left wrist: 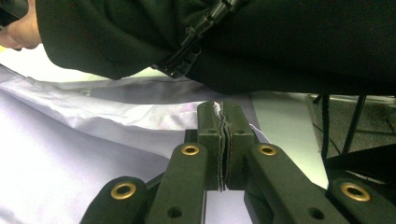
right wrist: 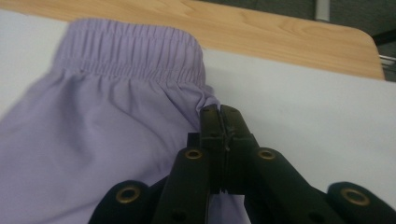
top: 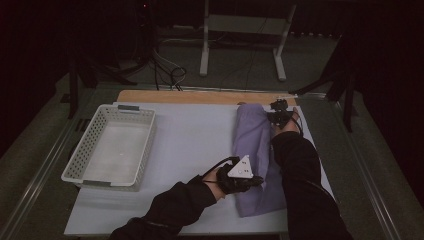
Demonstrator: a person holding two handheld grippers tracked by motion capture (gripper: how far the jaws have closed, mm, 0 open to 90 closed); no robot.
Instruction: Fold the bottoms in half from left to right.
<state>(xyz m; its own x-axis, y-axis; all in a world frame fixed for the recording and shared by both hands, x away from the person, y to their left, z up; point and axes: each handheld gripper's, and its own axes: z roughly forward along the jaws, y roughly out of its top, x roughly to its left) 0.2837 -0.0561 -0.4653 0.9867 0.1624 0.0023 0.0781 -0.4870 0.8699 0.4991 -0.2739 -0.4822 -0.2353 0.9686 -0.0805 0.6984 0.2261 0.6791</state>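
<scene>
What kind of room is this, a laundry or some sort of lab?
Probably a lab or recording studio, not a laundry: dark curtains surround one work table, cables trail across the floor behind it, and a metal stand sits beyond. Lilac shorts and a white basket look like props.

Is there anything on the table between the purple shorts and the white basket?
Nothing visible. The bare white tabletop lies between the purple shorts and the white basket. Both grippers are shut on the shorts' edge.

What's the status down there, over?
Left tool and right tool both shut on the purple shorts. Shorts folded lengthwise on the table. White basket at left, nothing blocking.
</scene>
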